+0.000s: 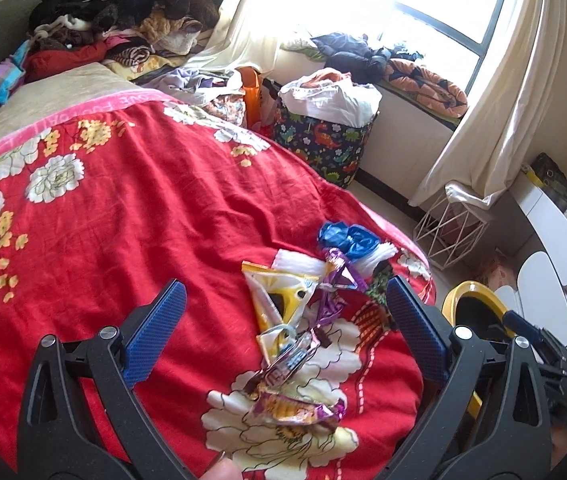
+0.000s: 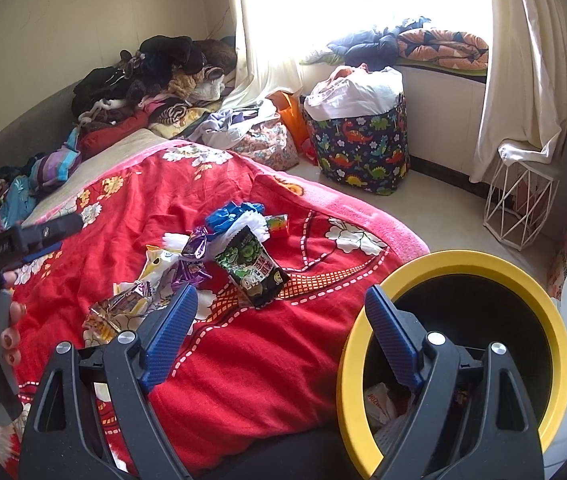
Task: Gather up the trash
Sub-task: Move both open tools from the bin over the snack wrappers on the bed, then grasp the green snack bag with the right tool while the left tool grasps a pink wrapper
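Snack wrappers lie in a heap on the red floral bedspread (image 1: 123, 216). In the left wrist view a yellow and white packet (image 1: 279, 300), purple wrappers (image 1: 339, 276) and a crumpled blue bag (image 1: 349, 240) sit between the open fingers of my left gripper (image 1: 283, 300), which is empty. In the right wrist view the green and black packet (image 2: 253, 270) lies on the bed beyond my right gripper (image 2: 279, 308), which is open and empty. A yellow-rimmed black bin (image 2: 455, 264) stands beside the bed under the right finger, with some trash inside.
A dinosaur-print laundry basket (image 2: 363, 152) and a white wire basket (image 2: 519, 204) stand on the floor by the window. Clothes are piled at the head of the bed (image 1: 115, 12). A white desk (image 1: 555, 248) is at the right.
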Demonstrator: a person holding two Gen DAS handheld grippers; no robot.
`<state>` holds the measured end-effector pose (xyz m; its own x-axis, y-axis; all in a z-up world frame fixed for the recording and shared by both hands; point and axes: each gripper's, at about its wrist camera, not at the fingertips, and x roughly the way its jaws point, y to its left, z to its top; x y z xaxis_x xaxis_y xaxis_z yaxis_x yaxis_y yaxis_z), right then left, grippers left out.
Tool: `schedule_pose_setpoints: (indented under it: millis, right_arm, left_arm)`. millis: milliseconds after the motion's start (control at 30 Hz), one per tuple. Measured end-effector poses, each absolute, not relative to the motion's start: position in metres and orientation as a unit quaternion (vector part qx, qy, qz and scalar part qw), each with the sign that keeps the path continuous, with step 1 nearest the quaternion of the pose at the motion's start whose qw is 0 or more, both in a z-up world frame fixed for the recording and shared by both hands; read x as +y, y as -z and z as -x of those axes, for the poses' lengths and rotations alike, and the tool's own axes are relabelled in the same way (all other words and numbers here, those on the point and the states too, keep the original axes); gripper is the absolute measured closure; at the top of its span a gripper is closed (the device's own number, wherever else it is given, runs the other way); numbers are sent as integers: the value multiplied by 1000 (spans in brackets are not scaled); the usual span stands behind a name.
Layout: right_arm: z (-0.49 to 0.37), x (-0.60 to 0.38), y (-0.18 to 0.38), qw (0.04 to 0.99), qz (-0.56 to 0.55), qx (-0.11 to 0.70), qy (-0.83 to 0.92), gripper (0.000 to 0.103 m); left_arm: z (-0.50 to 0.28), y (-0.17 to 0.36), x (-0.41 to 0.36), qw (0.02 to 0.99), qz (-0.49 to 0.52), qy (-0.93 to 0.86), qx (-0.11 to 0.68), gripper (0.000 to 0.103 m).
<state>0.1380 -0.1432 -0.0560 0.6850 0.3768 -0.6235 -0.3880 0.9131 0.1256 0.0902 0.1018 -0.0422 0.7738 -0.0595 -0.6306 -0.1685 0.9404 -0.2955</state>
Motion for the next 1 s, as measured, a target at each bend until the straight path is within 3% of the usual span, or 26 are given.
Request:
schedule_pose_setpoints:
  millis: [467, 1000]
  right_arm:
    - [-174, -121, 80, 904, 18, 371, -209, 20]
    - [-223, -78, 120, 883, 75, 415, -209, 20]
  left_arm:
    - [-69, 80, 104, 908, 163, -21, 386, 12]
    - [-60, 107, 98, 885, 179, 8, 431, 47]
